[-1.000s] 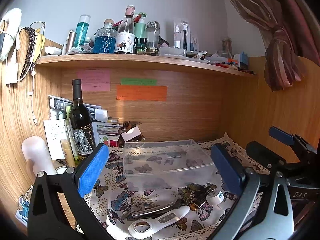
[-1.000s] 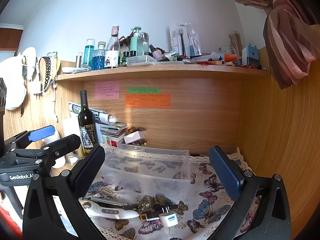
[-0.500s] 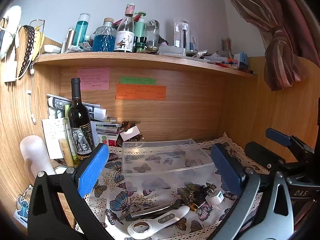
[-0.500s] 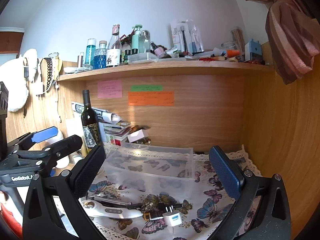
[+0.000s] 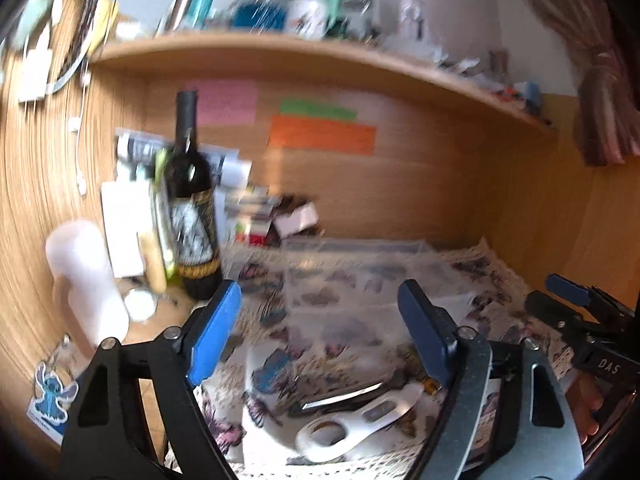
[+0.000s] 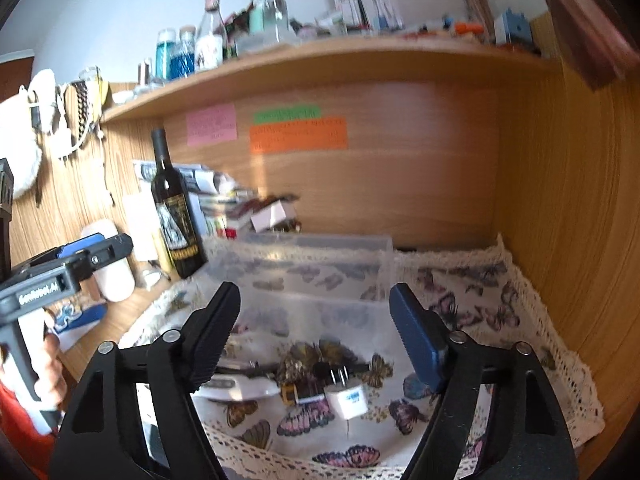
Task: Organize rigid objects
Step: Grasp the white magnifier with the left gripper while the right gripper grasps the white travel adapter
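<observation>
A clear plastic box [image 5: 360,276] [image 6: 316,276] stands on the butterfly cloth [image 6: 480,308]. In front of it lie a white opener-like tool [image 5: 360,424] [image 6: 236,388], a metal tool [image 5: 344,394], a white plug adapter [image 6: 348,398] and small dark parts [image 6: 320,364]. My left gripper [image 5: 320,332] is open and empty above the white tool. My right gripper [image 6: 314,328] is open and empty above the adapter. Each gripper shows at the edge of the other's view: the right one [image 5: 576,308], the left one [image 6: 80,256].
A dark wine bottle [image 5: 192,200] [image 6: 174,208], a white cylinder [image 5: 86,288], papers and small boxes [image 6: 272,216] crowd the back left. A wooden shelf [image 6: 340,56] with bottles runs overhead. A wooden wall [image 6: 568,220] bounds the right.
Both grippers have dropped and moved closer to the cloth, and their jaws have narrowed somewhat. The left wrist view is motion-blurred. The objects on the cloth have not moved.
</observation>
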Motion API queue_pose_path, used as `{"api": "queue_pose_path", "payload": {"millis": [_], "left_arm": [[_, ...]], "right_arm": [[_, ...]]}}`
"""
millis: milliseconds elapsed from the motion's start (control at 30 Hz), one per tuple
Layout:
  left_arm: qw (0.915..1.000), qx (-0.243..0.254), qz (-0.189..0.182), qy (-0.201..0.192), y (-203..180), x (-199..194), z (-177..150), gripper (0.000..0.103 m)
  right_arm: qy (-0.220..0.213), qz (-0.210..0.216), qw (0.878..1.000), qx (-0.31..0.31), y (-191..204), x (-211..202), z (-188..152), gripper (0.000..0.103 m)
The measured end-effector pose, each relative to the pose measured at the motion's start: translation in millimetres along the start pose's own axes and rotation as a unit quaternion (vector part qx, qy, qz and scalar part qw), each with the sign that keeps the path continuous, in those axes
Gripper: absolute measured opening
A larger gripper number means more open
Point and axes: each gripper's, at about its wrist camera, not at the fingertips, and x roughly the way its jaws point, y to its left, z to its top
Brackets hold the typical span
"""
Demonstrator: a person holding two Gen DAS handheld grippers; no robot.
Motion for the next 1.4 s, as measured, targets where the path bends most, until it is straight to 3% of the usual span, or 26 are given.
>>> {"api": "queue_pose_path", "payload": {"millis": [200,433,667,900,1067,1167,1200,1333,1400], "left_arm": [[0.9971,0.002,0.012,0.075,16.7,25.5,-29.5,0.069],[0.9902,0.009,-0.02,0.138,7.5,42.2,-67.0,0.069],[0.9828,0.032,-0.051,0.175,-11.2,56.1,-90.4,0.069],[0.9722,0.021,-0.082,0.218,-12.7,70.3,-107.6,0.066],[0.9731,0.044,-0.086,0.209,-25.6,70.0,-110.3,0.066],[0.9757,0.071,-0.07,0.195,-36.1,71.3,-116.0,0.064],[0.9765,0.081,-0.066,0.188,-39.6,70.5,-117.9,0.061],[0.9764,0.084,-0.081,0.182,-41.1,65.6,-118.3,0.043],[0.9764,0.08,-0.081,0.184,-39.8,64.9,-116.5,0.042]], "right_arm": [[0.053,0.001,0.999,0.005,-7.1,17.8,-18.6,0.062],[0.107,-0.009,0.994,0.01,-15.4,35.7,-44.4,0.057],[0.146,-0.012,0.989,0.005,-19.9,50.1,-62.7,0.055],[0.164,-0.016,0.986,0.002,-22.3,66.6,-68.8,0.052],[0.171,-0.008,0.985,0.001,-20.1,76.0,-70.6,0.05],[0.176,-0.006,0.984,0.002,-18.8,81.6,-72.3,0.041],[0.179,-0.006,0.984,0.002,-19.0,82.9,-73.3,0.035],[0.178,-0.004,0.984,0.008,-20.5,82.5,-76.0,0.034],[0.175,-0.005,0.984,0.01,-21.0,81.3,-75.8,0.034]]}}
